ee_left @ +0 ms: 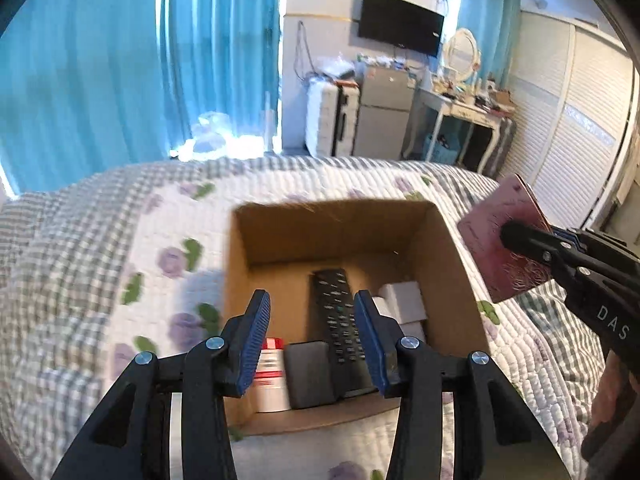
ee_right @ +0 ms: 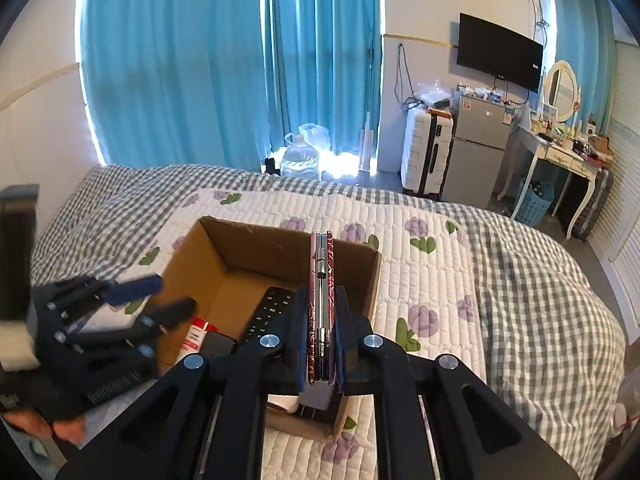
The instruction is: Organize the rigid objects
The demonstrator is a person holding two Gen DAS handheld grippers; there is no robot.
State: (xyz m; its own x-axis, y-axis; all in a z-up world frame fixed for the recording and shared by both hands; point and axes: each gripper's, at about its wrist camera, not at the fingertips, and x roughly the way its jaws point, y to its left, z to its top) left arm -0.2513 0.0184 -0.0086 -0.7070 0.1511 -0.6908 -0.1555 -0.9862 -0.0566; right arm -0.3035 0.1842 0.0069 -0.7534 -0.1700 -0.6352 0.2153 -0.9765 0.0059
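A flat red patterned case (ee_right: 320,300) with a metal hinge along its edge is clamped edge-up between the fingers of the right gripper (ee_right: 322,308); it is held above the near right part of an open cardboard box (ee_right: 224,248). In the left wrist view the same case (ee_left: 492,236) is seen face-on, tilted, beside the box's right wall, pinched by the right gripper (ee_left: 520,240), whose body carries white letters "DAS", the rest cut off

Inside the box (ee_left: 320,224) are seen a black remote (ee_left: 340,320) lying lengthwise, a black flat block (ee_left: 310,374) just left of it, a white tube with a red band (ee_left: 270,376) at the near left corner, label print too small to be read, and white boxes (ee_left: 402,304) at the right side

The left gripper (ee_left: 312,320) is held over the near edge of the box, fingers wide apart, nothing between the blue ribbed pads (ee_left: 252,340). In the right wrist view the left gripper (ee_right: 156,300) is blurred at the left of the box; lettering on its body cannot be read

The box sits on a quilt (ee_right: 440,248) with purple flowers and grey check border. Blue curtains (ee_right: 168,60), a wall TV (ee_right: 500,52), a white suitcase (ee_right: 424,152) and a small fridge (ee_right: 478,148) are seen behind
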